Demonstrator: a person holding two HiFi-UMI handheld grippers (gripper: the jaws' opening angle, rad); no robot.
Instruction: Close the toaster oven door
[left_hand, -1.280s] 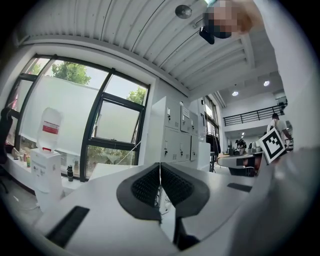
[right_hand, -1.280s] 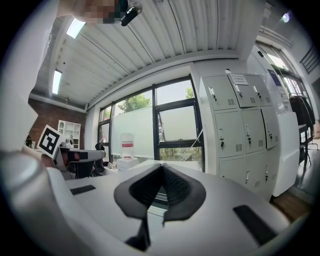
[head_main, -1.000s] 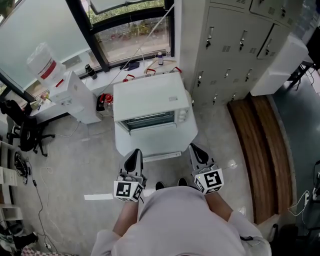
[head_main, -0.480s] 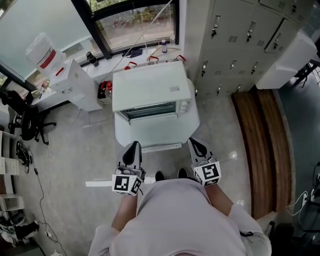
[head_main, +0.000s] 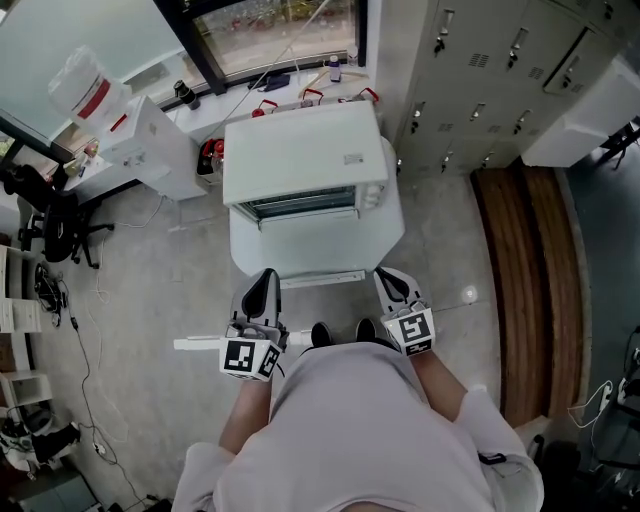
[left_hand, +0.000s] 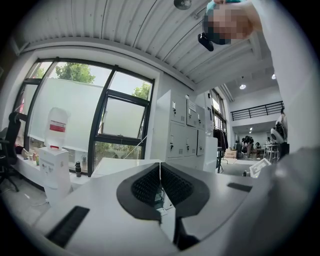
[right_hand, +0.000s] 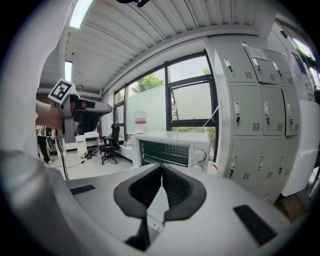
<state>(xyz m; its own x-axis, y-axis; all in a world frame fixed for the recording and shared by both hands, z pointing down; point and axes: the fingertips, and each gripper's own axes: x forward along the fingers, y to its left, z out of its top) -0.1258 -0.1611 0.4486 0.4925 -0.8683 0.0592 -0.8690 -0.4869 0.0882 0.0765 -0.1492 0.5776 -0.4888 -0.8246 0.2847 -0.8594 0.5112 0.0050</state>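
A white toaster oven (head_main: 300, 150) stands on a white stand (head_main: 385, 245) in front of me in the head view. Its front is open and the rack shows in the cavity (head_main: 300, 207). The door is folded down, with its handle bar (head_main: 322, 279) nearest me. My left gripper (head_main: 266, 278) and right gripper (head_main: 388, 277) hang just short of the stand's front edge, on either side of the handle, both shut and empty. In the right gripper view the open oven (right_hand: 172, 151) and its knobs (right_hand: 200, 156) show beyond the shut right gripper (right_hand: 161, 172). The left gripper (left_hand: 160, 172) points past the oven's top.
Grey lockers (head_main: 480, 70) stand to the right of the oven, with a wooden bench (head_main: 525, 290) beside them. A white cabinet with a water jug (head_main: 90, 100) is at the left by the window, and an office chair (head_main: 50, 225) beyond it. My shoes (head_main: 345, 332) are on the grey floor.
The head view has drawn nearer to the oven, which now sits higher in the picture. Both grippers have moved slightly forward toward the stand's front edge and stay shut.
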